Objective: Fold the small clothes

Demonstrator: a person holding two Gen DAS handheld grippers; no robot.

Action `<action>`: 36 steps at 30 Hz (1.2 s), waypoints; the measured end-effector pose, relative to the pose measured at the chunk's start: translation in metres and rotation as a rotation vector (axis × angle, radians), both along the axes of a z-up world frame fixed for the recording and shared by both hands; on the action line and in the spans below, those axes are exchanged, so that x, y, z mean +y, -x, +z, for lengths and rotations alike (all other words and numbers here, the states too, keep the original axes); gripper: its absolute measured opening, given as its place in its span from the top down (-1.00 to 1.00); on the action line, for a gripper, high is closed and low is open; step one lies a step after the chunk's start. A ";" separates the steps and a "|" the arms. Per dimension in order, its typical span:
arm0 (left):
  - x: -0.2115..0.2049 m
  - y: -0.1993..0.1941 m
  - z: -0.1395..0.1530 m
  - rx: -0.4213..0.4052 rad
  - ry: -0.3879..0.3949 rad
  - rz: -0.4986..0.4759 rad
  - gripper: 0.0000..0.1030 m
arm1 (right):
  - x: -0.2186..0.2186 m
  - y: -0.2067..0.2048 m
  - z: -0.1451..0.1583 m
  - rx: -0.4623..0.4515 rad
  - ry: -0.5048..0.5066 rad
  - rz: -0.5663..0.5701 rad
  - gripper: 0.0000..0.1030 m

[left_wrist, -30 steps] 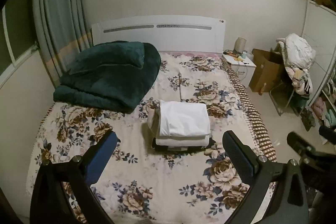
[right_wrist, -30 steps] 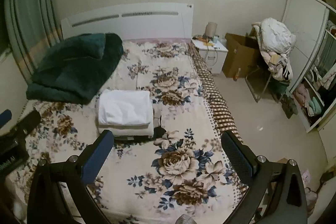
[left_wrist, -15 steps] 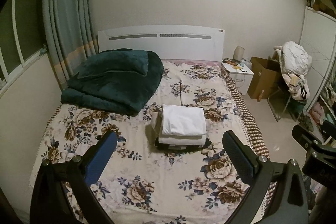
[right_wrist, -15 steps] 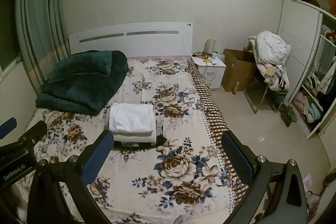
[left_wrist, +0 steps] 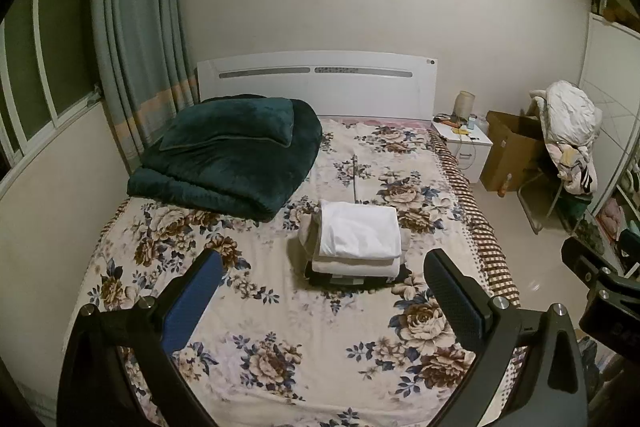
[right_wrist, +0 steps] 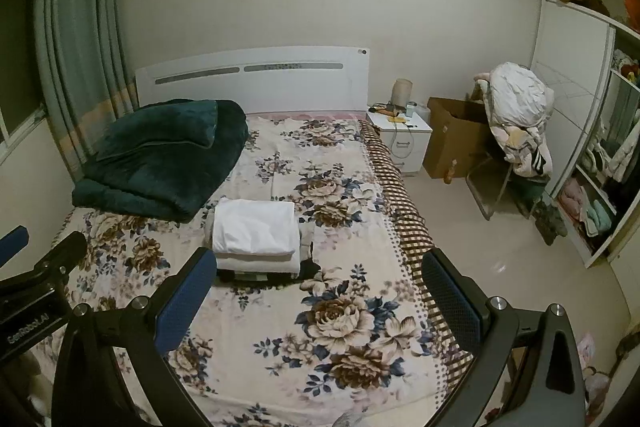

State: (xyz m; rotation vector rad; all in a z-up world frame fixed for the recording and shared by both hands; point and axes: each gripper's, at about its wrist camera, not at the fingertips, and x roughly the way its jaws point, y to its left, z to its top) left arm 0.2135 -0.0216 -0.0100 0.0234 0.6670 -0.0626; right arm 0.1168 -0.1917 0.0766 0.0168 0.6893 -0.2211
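Observation:
A stack of folded clothes [left_wrist: 357, 241], white on top and a dark piece at the bottom, lies in the middle of the floral bed [left_wrist: 280, 327]. It also shows in the right wrist view [right_wrist: 256, 233]. My left gripper [left_wrist: 324, 303] is open and empty, held well back above the bed's foot. My right gripper [right_wrist: 320, 301] is open and empty, also back from the stack. The right gripper's body shows at the right edge of the left wrist view [left_wrist: 600, 287]; the left gripper's body shows at the left edge of the right wrist view [right_wrist: 36, 283].
A folded dark green blanket [left_wrist: 228, 155] lies at the bed's head on the left. A white headboard [left_wrist: 316, 83], nightstand [right_wrist: 402, 137], cardboard box [right_wrist: 456, 143], a chair piled with laundry [right_wrist: 516, 115] and a wardrobe [right_wrist: 592, 131] stand to the right. Curtains [left_wrist: 136, 39] hang left.
Both grippers have pulled back and up from the bed, so the folded stack looks smaller and farther. Both stay open and empty.

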 end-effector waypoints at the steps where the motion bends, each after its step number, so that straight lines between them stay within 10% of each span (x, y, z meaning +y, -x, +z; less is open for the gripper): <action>1: 0.000 0.000 0.000 0.000 -0.002 0.000 -1.00 | 0.001 -0.002 0.000 0.001 0.001 0.004 -1.00; 36: -0.003 0.008 0.028 -0.024 0.022 -0.006 -1.00 | 0.001 -0.016 0.001 0.002 -0.019 0.026 -1.00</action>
